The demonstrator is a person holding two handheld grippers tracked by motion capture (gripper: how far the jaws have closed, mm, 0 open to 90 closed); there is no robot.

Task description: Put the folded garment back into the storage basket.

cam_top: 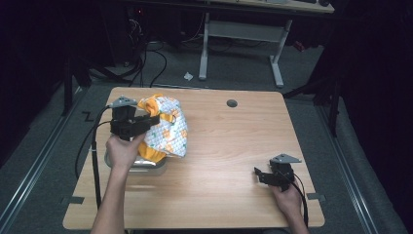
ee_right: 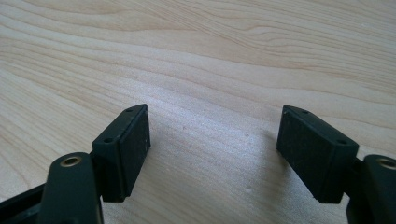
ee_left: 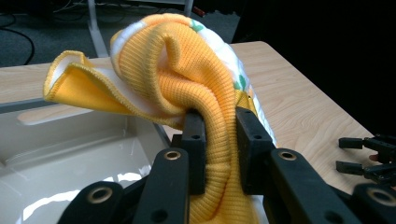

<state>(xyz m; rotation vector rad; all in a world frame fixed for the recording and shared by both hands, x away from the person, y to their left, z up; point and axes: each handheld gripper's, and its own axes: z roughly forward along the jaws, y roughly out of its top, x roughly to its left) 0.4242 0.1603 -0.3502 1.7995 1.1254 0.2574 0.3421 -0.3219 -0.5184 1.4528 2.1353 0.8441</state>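
Left gripper (ee_left: 219, 144) pinches garment (ee_left: 187, 79) over tray rim (ee_left: 70, 105).

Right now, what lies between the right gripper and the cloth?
Bare wooden tabletop in the high view, from the right gripper to the yellow patterned cloth.

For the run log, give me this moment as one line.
left gripper: shut on orange cloth, above tray | right gripper: open, over bare table | jaws apart
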